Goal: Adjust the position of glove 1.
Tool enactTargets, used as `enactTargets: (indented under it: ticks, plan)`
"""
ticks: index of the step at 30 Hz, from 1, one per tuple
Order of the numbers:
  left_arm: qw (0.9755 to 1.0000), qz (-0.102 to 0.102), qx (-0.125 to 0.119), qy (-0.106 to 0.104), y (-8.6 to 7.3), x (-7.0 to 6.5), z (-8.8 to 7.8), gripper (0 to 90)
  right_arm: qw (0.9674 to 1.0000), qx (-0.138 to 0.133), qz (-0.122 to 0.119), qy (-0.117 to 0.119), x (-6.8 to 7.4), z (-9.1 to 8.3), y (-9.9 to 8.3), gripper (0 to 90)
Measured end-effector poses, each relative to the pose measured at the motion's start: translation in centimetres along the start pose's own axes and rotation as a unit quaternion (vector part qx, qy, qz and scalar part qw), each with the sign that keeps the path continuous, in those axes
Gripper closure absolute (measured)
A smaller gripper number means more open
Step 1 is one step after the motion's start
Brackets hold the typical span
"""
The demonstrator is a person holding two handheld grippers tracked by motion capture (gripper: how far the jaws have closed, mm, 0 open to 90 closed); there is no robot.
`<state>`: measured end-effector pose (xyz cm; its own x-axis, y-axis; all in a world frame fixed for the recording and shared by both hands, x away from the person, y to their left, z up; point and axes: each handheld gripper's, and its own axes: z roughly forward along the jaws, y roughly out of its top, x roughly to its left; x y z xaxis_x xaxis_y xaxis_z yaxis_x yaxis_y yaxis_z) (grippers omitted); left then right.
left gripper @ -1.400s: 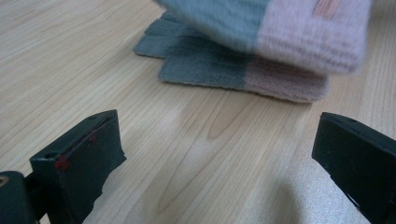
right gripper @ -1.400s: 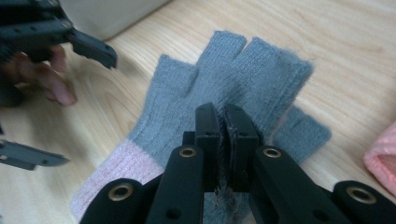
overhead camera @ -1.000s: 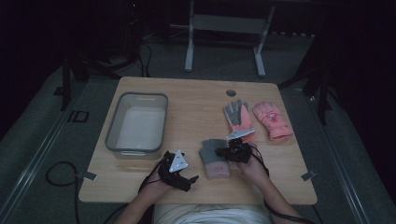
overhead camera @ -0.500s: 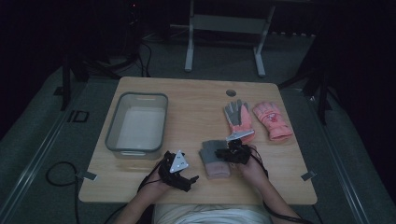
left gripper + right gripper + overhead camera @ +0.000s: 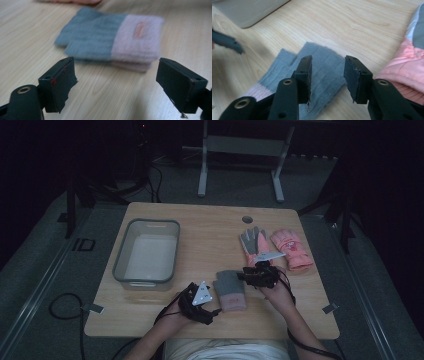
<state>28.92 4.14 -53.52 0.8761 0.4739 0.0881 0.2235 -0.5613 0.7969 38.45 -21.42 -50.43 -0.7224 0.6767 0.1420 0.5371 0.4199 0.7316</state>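
I'm looking over three gloves on the wooden desk [image 5: 210, 227]: a grey knit glove with a pink cuff [image 5: 229, 289] near the front edge, and a grey-and-coral glove [image 5: 253, 246] beside a pink glove [image 5: 291, 248] farther back. One clear plastic bin [image 5: 147, 252] is sitting left. I'm holding my left hand-held gripper [image 5: 116, 82] wide open just short of the cuff, while my right hand-held gripper [image 5: 327, 75] is hovering parted over the fingers.

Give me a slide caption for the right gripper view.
Right gripper, jaws open, poised over the grey end of a knit mitten on the wooden table.
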Motion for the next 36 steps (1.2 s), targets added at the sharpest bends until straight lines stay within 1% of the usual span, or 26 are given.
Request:
enactTargets:
  ticks: [2, 3, 5, 7, 9, 10, 11, 12, 14, 15, 16, 17, 19, 20, 22, 23, 24, 25, 26, 28, 29, 30, 31, 33, 34, 36]
  plan:
    - [0.9996, 0.016, -0.014, -0.018, 0.7, -0.2, 0.2, 15.6, 1.0000, 0.000, 0.004, -0.001, -0.4, 0.2, 0.2, 56.4]
    - [0.9990, 0.036, -0.016, -0.022, 1.1, -0.4, 0.4, 16.8, 1.0000, 0.000, 0.008, 0.000, -0.6, 0.3, 0.3, 56.2]
    - [0.9966, 0.075, -0.026, -0.024, 1.8, -0.8, 0.8, 20.7, 0.9999, 0.000, 0.017, 0.000, -1.0, 0.6, 0.5, 55.7]
    - [0.9944, 0.098, -0.027, -0.031, 2.4, -1.1, 1.4, 24.4, 0.9997, 0.004, 0.024, 0.001, -1.2, 0.9, 0.6, 55.1]
    - [0.9910, 0.127, -0.010, -0.042, 2.9, -1.3, 2.2, 25.7, 0.9995, 0.005, 0.031, 0.006, -1.5, 1.4, 0.8, 54.4]
    - [0.9896, 0.136, -0.003, -0.048, 2.9, -1.3, 2.4, 28.4, 0.9993, 0.008, 0.037, 0.005, -1.6, 1.7, 0.9, 54.4]
    - [0.9882, 0.143, 0.002, -0.055, 2.9, -1.3, 2.7, 29.2, 0.9991, 0.010, 0.040, 0.005, -1.6, 1.9, 1.0, 54.3]
    - [0.9869, 0.151, 0.007, -0.055, 2.9, -1.3, 3.0, 29.3, 0.9991, 0.012, 0.041, 0.006, -1.7, 2.2, 1.0, 53.7]
    - [0.9835, 0.171, 0.022, -0.054, 2.7, -1.4, 3.5, 29.9, 0.9990, 0.020, 0.041, 0.003, -1.8, 2.8, 0.9, 52.7]
    - [0.9831, 0.173, 0.024, -0.054, 2.6, -1.5, 3.6, 29.3, 0.9989, 0.023, 0.041, 0.003, -1.9, 3.2, 0.8, 51.0]
    - [0.9821, 0.178, 0.029, -0.054, 2.5, -1.4, 3.8, 28.1, 0.9987, 0.026, 0.043, 0.001, -2.0, 3.4, 0.8, 51.2]
    - [0.9819, 0.179, 0.032, -0.054, 2.4, -1.4, 4.0, 28.1, 0.9986, 0.032, 0.043, -0.002, -2.0, 3.7, 0.6, 50.7]
    - [0.9822, 0.177, 0.031, -0.056, 2.1, -1.2, 4.3, 28.1, 0.9982, 0.040, 0.044, -0.006, -2.1, 4.3, 0.2, 49.7]
    - [0.9820, 0.178, 0.034, -0.052, 2.0, -1.2, 4.4, 28.1, 0.9978, 0.046, 0.048, -0.004, -2.1, 4.6, 0.0, 48.1]
    - [0.9819, 0.178, 0.041, -0.049, 1.8, -1.1, 4.6, 28.2, 0.9977, 0.046, 0.049, -0.006, -2.0, 4.9, -0.4, 47.0]
    - [0.9816, 0.181, 0.046, -0.041, 1.7, -1.0, 4.8, 28.9, 0.9979, 0.043, 0.049, -0.006, -2.0, 4.9, -0.4, 46.8]
    - [0.9815, 0.181, 0.047, -0.042, 1.6, -0.9, 4.8, 29.0, 0.9979, 0.042, 0.049, -0.008, -1.9, 4.9, -0.4, 45.9]
    - [0.9828, 0.174, 0.043, -0.044, 1.5, -0.8, 4.9, 29.1, 0.9979, 0.043, 0.047, -0.008, -1.9, 5.0, -0.4, 43.9]
    - [0.9835, 0.170, 0.042, -0.043, 1.5, -0.7, 4.9, 29.9, 0.9980, 0.046, 0.044, -0.007, -1.8, 5.0, -0.4, 42.6]
    - [0.9840, 0.168, 0.041, -0.043, 1.4, -0.6, 4.9, 31.5, 0.9980, 0.050, 0.038, -0.007, -1.6, 5.1, -0.4, 38.2]
    - [0.9848, 0.164, 0.039, -0.042, 1.4, -0.5, 5.0, 32.4, 0.9980, 0.052, 0.037, -0.004, -1.6, 5.1, -0.3, 35.0]
    - [0.9848, 0.164, 0.040, -0.042, 1.4, -0.5, 5.0, 34.4, 0.9981, 0.055, 0.027, -0.001, -1.5, 5.3, -0.3, 33.6]
    - [0.9846, 0.164, 0.042, -0.043, 1.4, -0.4, 5.0, 34.8, 0.9981, 0.056, 0.024, -0.003, -1.4, 5.3, -0.3, 33.5]
    - [0.9848, 0.163, 0.043, -0.042, 1.5, -0.4, 5.0, 37.0, 0.9982, 0.059, 0.011, -0.012, -1.1, 5.3, -0.3, 33.6]
    - [0.9845, 0.164, 0.045, -0.041, 1.5, -0.5, 5.0, 38.5, 0.9982, 0.058, 0.006, -0.014, -1.0, 5.4, -0.4, 34.0]
    - [0.9840, 0.168, 0.048, -0.037, 1.6, -0.6, 5.0, 42.3, 0.9985, 0.054, 0.002, -0.010, -1.0, 5.3, -0.5, 36.1]
